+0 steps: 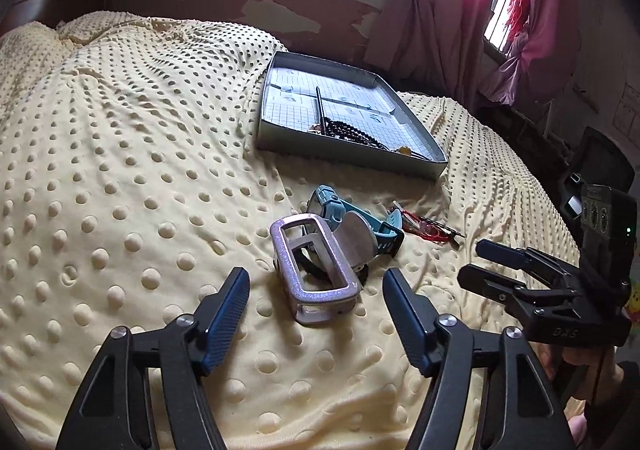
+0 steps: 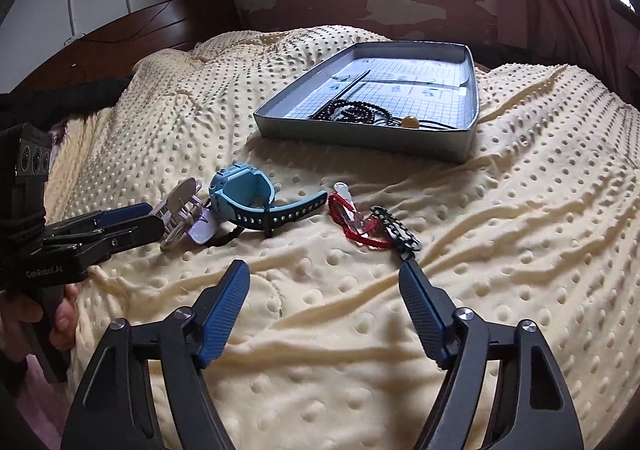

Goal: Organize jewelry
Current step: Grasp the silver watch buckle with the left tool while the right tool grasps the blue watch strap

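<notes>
left gripper lining up on the purple clip

the left gripper [image 1: 316, 290] hangs low over the dotted yellow blanket [image 1: 120, 170] with its fingers spread wide, and the purple glitter hair clip [image 1: 316, 278] sits right between and just ahead of the two blue pads. in the right wrist view the left gripper's tips look close to or touching the clip's hinge end, but i cannot tell whether they press on it. nothing is pinched yet

the right gripper [image 2: 324, 282] is also spread open and empty, hovering nearer the red cord bracelet [image 2: 352, 222] and the black chain piece [image 2: 396, 230] just beside it. the light blue watch [image 2: 248, 194] lies between the clip and the bracelet, its strap resting against the clip

the grey box [image 1: 416, 126] stands farther back on the bed, already holding a string of dark beads [image 2: 352, 110] and an amber bead [image 2: 410, 122] near its front wall

judging from this, the step in hand is picking up the clip to carry it to the box. to do it well, close across the clip's narrow width, on the long frame sides, not on the sprung lever, which could slip or pop open. the blanket is soft, so pressing down would sink the clip; better to come in level. lift straight up first so the watch strap is not dragged along
</notes>
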A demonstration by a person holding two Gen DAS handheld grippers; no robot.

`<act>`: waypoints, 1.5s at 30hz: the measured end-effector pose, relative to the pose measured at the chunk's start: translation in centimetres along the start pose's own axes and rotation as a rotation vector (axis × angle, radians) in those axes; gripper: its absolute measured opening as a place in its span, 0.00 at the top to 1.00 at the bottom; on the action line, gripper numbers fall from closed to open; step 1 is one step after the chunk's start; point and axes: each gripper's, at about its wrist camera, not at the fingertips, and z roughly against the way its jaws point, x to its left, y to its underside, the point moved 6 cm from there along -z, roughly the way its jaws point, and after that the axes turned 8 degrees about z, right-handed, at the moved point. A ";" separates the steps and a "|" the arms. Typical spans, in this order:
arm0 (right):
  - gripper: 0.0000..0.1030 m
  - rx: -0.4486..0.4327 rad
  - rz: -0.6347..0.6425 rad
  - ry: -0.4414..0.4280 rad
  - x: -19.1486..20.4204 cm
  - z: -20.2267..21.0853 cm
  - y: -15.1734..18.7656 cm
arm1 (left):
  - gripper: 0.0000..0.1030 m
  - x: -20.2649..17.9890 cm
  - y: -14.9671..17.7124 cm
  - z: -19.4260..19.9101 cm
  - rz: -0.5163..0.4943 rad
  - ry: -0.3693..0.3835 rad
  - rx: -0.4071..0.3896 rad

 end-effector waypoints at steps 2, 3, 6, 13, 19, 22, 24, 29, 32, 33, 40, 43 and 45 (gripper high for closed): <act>0.37 0.000 0.004 -0.010 0.2 -0.3 -0.2 | 0.44 0.1 0.0 -0.3 0.012 0.003 0.006; 0.41 -0.001 0.006 -0.018 0.4 -0.5 -0.4 | 0.49 0.2 0.0 -0.4 0.018 0.006 0.013; 0.47 0.002 0.009 -0.033 0.7 -1.2 -0.8 | 0.57 0.3 0.1 -0.8 0.030 0.013 0.027; 0.57 0.011 0.020 -0.076 1.8 -2.2 -1.2 | 0.62 0.2 0.1 -0.9 0.035 0.020 0.018; 0.65 0.020 0.016 -0.108 3.0 -3.4 -1.9 | 0.63 0.7 -0.1 -0.5 0.060 -0.003 -0.007; 0.65 0.018 0.018 -0.114 3.5 -3.8 -2.4 | 0.63 1.2 -0.3 -0.2 0.079 -0.022 -0.018; 0.65 0.022 0.011 -0.121 3.6 -4.2 -2.6 | 0.63 1.7 -0.4 0.1 0.093 -0.038 -0.031; 0.65 0.041 -0.025 -0.143 3.5 -5.6 -2.6 | 0.63 3.1 -1.1 0.6 0.137 -0.070 -0.062; 0.64 0.040 -0.057 -0.165 3.3 -6.2 -2.8 | 0.63 4.0 -1.4 0.8 0.168 -0.076 -0.070; 0.63 0.040 -0.066 -0.172 3.2 -6.3 -2.9 | 0.63 4.2 -1.4 0.8 0.176 -0.078 -0.072; 0.55 0.019 -0.136 -0.234 3.1 -7.1 -3.5 | 0.63 4.8 -1.7 0.8 0.198 -0.080 -0.071; 0.52 0.008 -0.156 -0.260 3.3 -6.9 -3.6 | 0.63 4.8 -1.7 0.8 0.198 -0.080 -0.071; 0.48 0.005 -0.164 -0.272 3.4 -6.9 -3.7 | 0.63 4.7 -1.7 0.8 0.200 -0.080 -0.072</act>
